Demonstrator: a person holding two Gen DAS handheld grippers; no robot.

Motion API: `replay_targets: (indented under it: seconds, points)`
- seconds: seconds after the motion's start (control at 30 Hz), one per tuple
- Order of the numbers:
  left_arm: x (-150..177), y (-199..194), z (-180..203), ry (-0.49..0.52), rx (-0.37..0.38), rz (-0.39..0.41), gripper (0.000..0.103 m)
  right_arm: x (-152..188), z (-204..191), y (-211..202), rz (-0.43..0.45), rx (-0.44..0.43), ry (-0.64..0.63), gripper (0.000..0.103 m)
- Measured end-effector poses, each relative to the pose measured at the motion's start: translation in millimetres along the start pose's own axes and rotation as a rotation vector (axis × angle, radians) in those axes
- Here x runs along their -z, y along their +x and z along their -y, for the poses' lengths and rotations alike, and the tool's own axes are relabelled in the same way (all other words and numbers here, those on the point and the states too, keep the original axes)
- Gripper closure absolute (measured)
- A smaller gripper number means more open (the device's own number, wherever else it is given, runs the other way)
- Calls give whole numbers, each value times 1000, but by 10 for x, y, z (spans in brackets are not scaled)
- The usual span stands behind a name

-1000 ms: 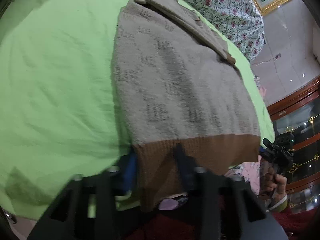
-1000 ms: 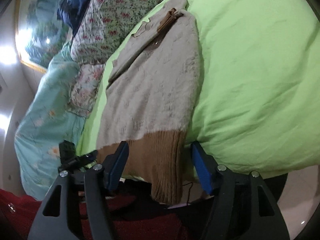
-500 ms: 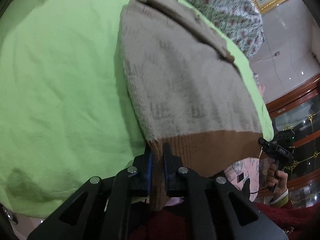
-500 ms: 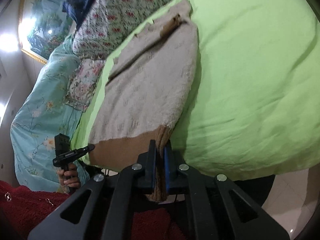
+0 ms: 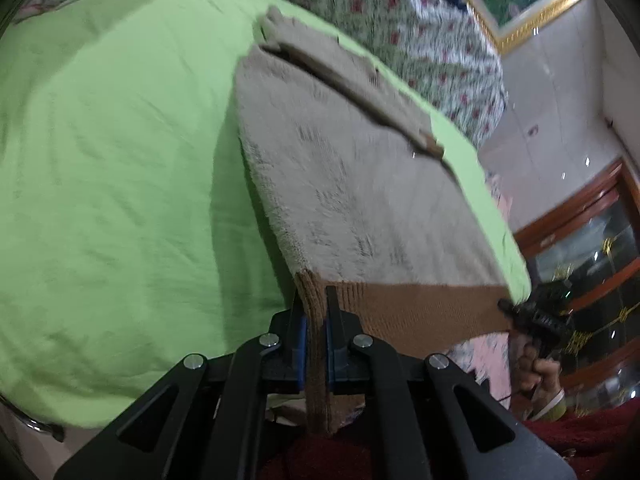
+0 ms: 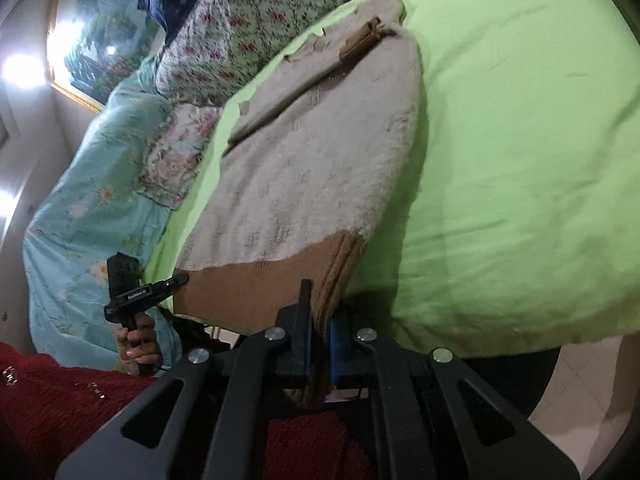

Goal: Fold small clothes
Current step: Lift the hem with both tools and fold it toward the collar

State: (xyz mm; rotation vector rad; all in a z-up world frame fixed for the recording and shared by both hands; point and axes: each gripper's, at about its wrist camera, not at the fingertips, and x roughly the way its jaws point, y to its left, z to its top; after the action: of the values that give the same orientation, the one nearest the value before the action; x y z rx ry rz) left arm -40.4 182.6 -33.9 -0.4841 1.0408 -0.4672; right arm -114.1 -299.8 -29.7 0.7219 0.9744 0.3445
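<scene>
The beige sweater [image 5: 360,184] lies flat on the green bed [image 5: 120,160], stretching away ahead of both claws, its brown ribbed hem [image 5: 420,312] at the near edge. The left claw [image 5: 316,320] is clamped on the hem's left corner; its jaws have just been closing and the brown knit is pinched between the blue pads, a fold of it hanging down below them. The right claw [image 6: 320,320] is clamped on the hem's other corner [image 6: 340,264] the same way, jaws just closed with bunched knit between them. From each claw the other one shows off to the side at the far end of the hem, a hand [image 6: 140,340] gripping its handle. A folded sleeve [image 6: 360,40] with a brown cuff lies across the sweater's far end. Beyond it are floral bedclothes [image 6: 248,28].
</scene>
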Motion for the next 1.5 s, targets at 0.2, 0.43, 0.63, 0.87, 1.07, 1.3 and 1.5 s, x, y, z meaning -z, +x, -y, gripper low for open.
replay_targets:
  seconds: [0.2, 0.43, 0.63, 0.87, 1.07, 1.3, 1.5]
  points:
    - [-125, -212, 103, -7, 38, 68, 98, -82, -89, -108, 68, -126, 4, 96]
    - [-639, -386, 353, 39, 80, 167, 98, -512, -435, -262, 159, -156, -83, 96]
    - [-1495, -370, 599, 86, 84, 288, 98, -1273, -605, -303, 291, -151, -138, 96]
    - [-2592, 59, 738, 79, 25, 334, 98, -2302, -617, 62, 337, -81, -157, 96]
    - [-3321, 640, 623, 48, -32, 299, 98, -3061, -421, 451, 336, 1, -115, 96]
    - [-3721, 1423, 204, -12, -109, 213, 98, -3562, 25, 1126, 261, 89, -57, 96]
    - [-3903, 2097, -181, -68, -177, 124, 97, -3772, 483, 1665, 185, 161, 24, 94]
